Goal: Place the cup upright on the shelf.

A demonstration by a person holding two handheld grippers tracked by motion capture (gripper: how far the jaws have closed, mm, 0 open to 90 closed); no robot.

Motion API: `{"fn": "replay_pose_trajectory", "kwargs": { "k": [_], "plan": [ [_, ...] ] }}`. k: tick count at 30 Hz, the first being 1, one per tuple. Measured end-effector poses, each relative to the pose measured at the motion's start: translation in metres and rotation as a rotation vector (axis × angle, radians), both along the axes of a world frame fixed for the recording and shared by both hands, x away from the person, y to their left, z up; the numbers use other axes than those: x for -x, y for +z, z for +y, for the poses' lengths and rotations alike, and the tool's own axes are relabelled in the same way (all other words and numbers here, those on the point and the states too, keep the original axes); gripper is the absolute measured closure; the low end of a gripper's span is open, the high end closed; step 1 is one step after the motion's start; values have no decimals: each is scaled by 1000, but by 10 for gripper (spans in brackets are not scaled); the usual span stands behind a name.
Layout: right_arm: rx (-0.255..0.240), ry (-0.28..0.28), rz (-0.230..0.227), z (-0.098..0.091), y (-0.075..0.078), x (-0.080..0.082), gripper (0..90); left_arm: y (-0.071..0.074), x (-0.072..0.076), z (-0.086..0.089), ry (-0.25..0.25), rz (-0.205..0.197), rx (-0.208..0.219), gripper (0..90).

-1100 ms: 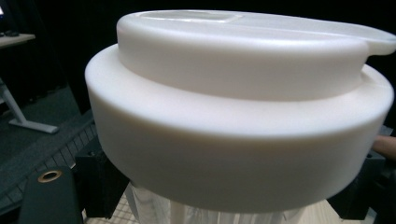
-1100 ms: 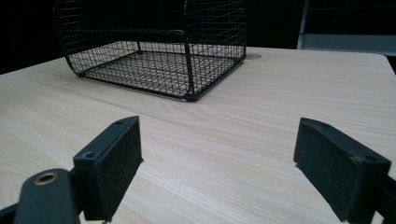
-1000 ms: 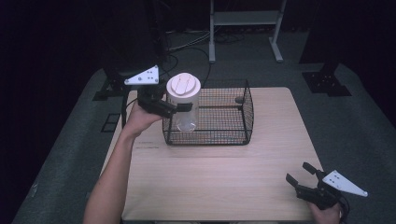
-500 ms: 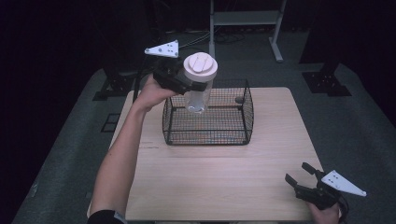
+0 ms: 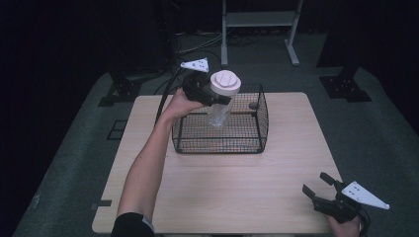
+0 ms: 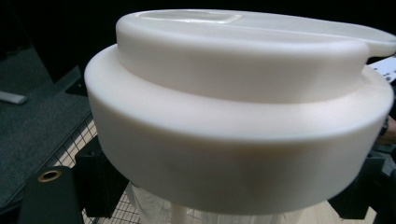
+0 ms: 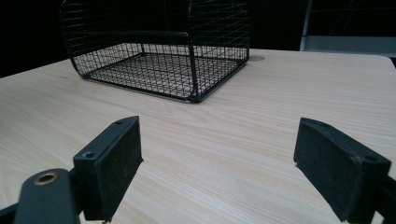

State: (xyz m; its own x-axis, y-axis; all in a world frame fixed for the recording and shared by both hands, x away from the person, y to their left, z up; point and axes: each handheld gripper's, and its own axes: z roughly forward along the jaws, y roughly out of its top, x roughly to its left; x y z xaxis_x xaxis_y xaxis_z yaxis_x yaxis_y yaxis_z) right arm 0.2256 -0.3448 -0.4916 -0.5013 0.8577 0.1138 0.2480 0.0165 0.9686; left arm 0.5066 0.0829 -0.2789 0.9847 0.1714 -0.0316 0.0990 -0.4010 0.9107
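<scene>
Clear plastic jar [image 5: 218, 112], round cream lid [image 5: 225, 83], clamped in left gripper [image 5: 210, 96] jaws above black wire basket [image 5: 247, 143]; right gripper [image 5: 323, 190] jaws spread.

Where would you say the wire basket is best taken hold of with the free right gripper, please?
Probably the top wire of the basket's right side wall, from above. The basket is open-topped with thin upright mesh walls, so the rim wire fits between the jaws. The right gripper is open near the table's front right corner, on that side. The left gripper holds the white-lidded jar over the left rear part.
</scene>
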Motion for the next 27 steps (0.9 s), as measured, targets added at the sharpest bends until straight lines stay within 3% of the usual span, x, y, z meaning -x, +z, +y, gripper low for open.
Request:
{"fn": "replay_pose_trajectory", "kwargs": {
  "k": [5,14,27],
  "plan": [
    [0,2,1,0,0,0,141,-18,-12,-5,18,21,-14,154],
    [4,4,-1,0,-1,-1,141,-33,-20,-11,33,48,-23,154],
    [2,5,-5,1,0,1,141,-78,-30,-12,98,99,-75,154]
  ]
}}
